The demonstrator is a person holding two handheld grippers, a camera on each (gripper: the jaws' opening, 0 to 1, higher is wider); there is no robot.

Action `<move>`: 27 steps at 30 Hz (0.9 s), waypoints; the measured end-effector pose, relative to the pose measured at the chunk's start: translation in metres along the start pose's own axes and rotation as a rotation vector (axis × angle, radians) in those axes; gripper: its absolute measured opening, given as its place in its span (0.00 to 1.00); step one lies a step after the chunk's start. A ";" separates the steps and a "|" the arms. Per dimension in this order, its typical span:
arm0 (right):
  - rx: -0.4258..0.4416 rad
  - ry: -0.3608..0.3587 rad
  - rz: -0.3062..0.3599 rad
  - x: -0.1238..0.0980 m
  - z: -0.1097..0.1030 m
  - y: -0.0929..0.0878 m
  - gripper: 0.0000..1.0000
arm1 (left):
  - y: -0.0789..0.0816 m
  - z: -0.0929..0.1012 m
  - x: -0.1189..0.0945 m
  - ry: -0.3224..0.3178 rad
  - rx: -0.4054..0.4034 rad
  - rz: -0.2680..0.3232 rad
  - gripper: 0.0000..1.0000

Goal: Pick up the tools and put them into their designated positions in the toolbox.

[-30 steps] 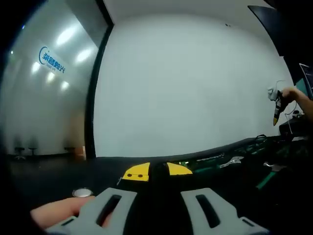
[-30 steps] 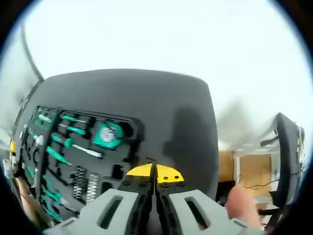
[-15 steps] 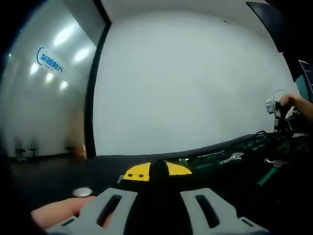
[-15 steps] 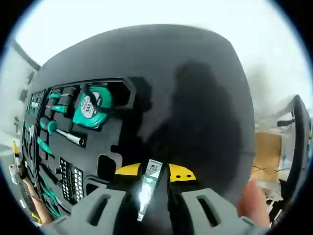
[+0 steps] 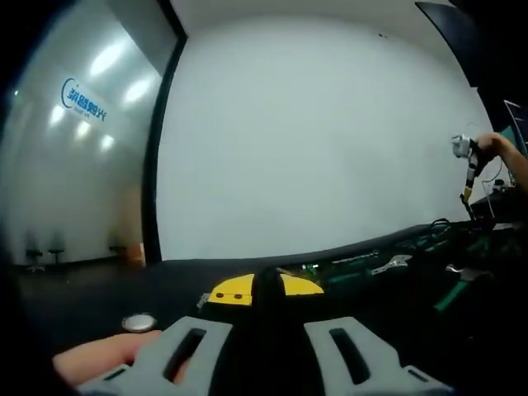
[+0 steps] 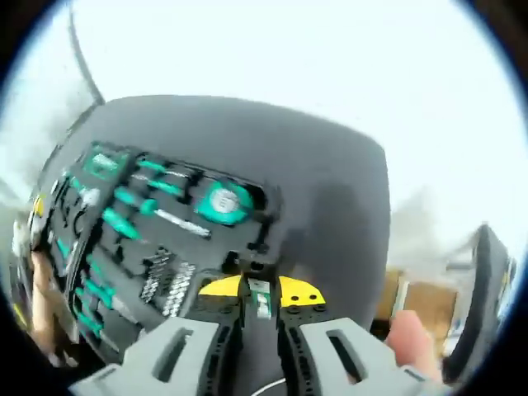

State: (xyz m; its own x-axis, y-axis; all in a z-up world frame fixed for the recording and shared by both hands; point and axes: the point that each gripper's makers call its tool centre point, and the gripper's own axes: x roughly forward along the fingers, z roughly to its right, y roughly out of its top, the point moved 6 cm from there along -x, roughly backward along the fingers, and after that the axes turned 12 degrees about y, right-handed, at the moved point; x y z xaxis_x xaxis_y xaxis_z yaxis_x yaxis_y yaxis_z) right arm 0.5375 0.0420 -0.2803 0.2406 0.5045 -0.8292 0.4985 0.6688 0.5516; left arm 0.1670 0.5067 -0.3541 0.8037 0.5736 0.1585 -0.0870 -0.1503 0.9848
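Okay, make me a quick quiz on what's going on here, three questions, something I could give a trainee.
1. True or false: the round green tape measure sits in a recess of the toolbox.
2. How does the right gripper stand? A: wide open and empty. B: shut on a slender tool. C: pressed flat on the toolbox lid.
3. Fill in: the screwdrivers lying in the toolbox have ____ handles.

Key: 1 true. 2 B. 3 green.
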 end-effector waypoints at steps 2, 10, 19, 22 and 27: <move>-0.074 0.091 0.100 -0.011 -0.031 0.015 0.00 | 0.000 0.000 0.001 0.001 0.004 -0.001 0.09; -0.218 0.174 0.072 0.000 -0.039 0.020 0.03 | -0.001 -0.002 0.002 0.007 0.007 -0.010 0.08; -0.219 0.066 -0.179 0.061 0.060 -0.016 0.13 | -0.003 -0.001 0.003 0.003 0.018 -0.021 0.08; -0.126 0.107 -0.121 0.084 0.076 -0.005 0.18 | -0.003 0.002 0.002 0.003 0.024 -0.023 0.08; -0.110 0.164 -0.230 0.120 0.089 -0.011 0.20 | -0.004 0.000 0.003 0.012 0.026 -0.028 0.08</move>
State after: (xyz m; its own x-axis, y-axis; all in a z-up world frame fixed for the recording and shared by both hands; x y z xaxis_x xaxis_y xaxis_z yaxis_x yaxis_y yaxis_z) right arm 0.6352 0.0466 -0.3938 -0.0105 0.4085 -0.9127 0.4291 0.8263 0.3649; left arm 0.1692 0.5092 -0.3577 0.7984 0.5874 0.1322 -0.0496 -0.1547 0.9867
